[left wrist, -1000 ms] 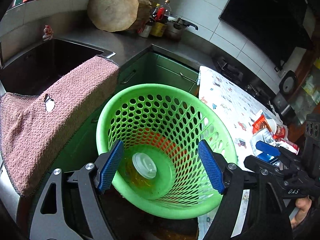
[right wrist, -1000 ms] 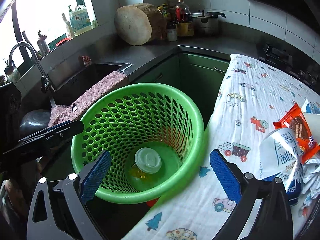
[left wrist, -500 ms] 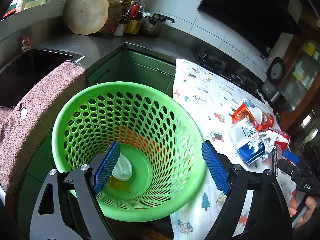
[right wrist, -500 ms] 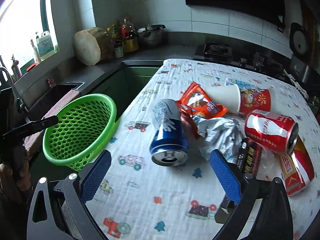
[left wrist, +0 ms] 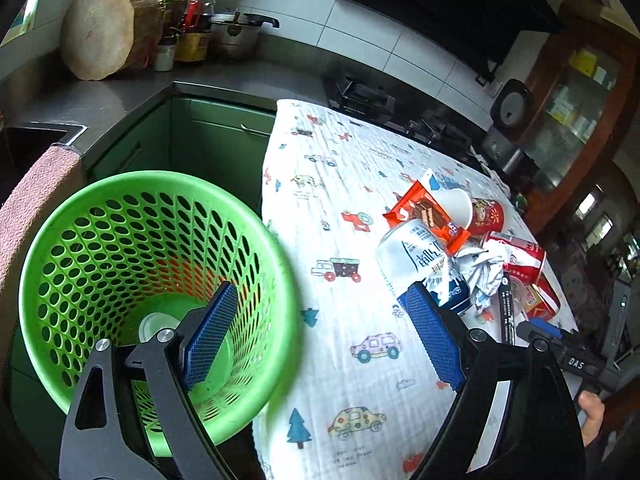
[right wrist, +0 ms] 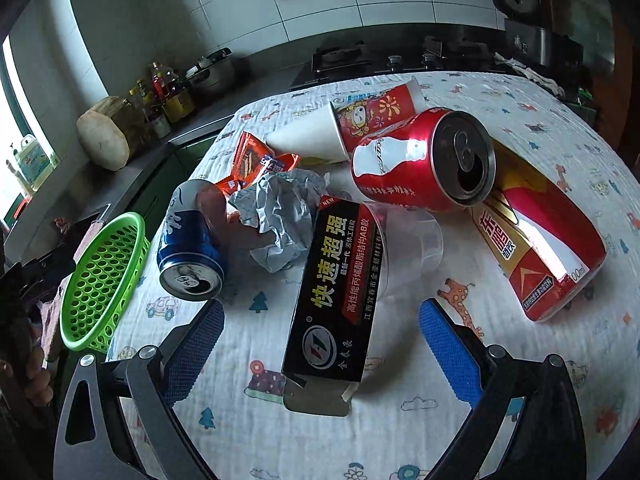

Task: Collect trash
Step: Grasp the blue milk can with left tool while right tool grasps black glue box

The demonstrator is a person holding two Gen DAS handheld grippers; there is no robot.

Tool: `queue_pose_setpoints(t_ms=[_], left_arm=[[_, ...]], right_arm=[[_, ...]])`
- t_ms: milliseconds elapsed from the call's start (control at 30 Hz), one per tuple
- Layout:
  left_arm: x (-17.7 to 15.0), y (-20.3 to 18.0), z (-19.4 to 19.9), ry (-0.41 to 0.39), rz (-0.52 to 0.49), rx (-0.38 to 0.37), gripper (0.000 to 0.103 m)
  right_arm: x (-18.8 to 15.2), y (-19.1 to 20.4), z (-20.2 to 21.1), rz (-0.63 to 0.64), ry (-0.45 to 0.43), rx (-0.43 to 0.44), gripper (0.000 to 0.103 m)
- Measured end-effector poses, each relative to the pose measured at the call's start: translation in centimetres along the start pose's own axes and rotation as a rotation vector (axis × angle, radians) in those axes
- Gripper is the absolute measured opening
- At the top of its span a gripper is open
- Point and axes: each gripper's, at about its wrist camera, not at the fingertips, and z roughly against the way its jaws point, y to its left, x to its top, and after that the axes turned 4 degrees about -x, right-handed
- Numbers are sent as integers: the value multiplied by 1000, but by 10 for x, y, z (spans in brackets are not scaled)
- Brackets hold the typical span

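Note:
A green perforated basket (left wrist: 120, 208) stands off the table's left edge with a white lid (left wrist: 154, 326) on its bottom. My left gripper (left wrist: 320, 290) hangs over the basket rim and the table edge, its jaws opening with nothing between them. On the printed cloth (right wrist: 400, 420) lies a trash heap: a blue can (right wrist: 188, 240), crumpled paper (right wrist: 280, 216), an orange wrapper (right wrist: 252, 160), a paper cup (right wrist: 360, 120), a red cola can (right wrist: 420, 160), a clear cup (right wrist: 412, 240) and a red-gold carton (right wrist: 540, 240). My right gripper (right wrist: 322, 306) is open astride the near end of a black glue box (right wrist: 340, 280), pads apart from it.
A pink towel (left wrist: 28, 200) drapes over the sink edge left of the basket. On the counter behind stand a round wooden block (left wrist: 100, 32), bottles (left wrist: 192, 20) and a pot (left wrist: 236, 36). A gas hob (right wrist: 400, 56) sits past the table's far edge.
Both grippers swung right, away from the basket. The right one now sits low over the trash heap by the black box. The left one's jaws stand a little wider.

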Motion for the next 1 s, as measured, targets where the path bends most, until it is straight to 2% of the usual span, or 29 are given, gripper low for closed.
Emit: queue_pose_setpoints(t_ms=[167,233,300,533,633,767,1000], left_arm=[[7,-20,-14,18,-28,-13,85],[10,-25,-21,29,-27,-19,85],[14,-30,-29,44,-22,-28,85],[19,-51,-60,110,-16,-56,85],[20,-60,-76,150,6,-66,85],[21,-70,-102,205,40,-56,88],[21,-81,-138,275,74,-31,87]], right_arm=[[1,-6,-16,-34,29,19,93],[2,-10,-21,-55,41,43,84],[3,-11,-26,-73,57,67,81],[-1,-17,-30,-89,74,77,58],[-4,-20,-27,-91,70,93,52],[-5,-18,-17,-73,46,94,47],[-18,-19,-4,-54,34,106,46]])
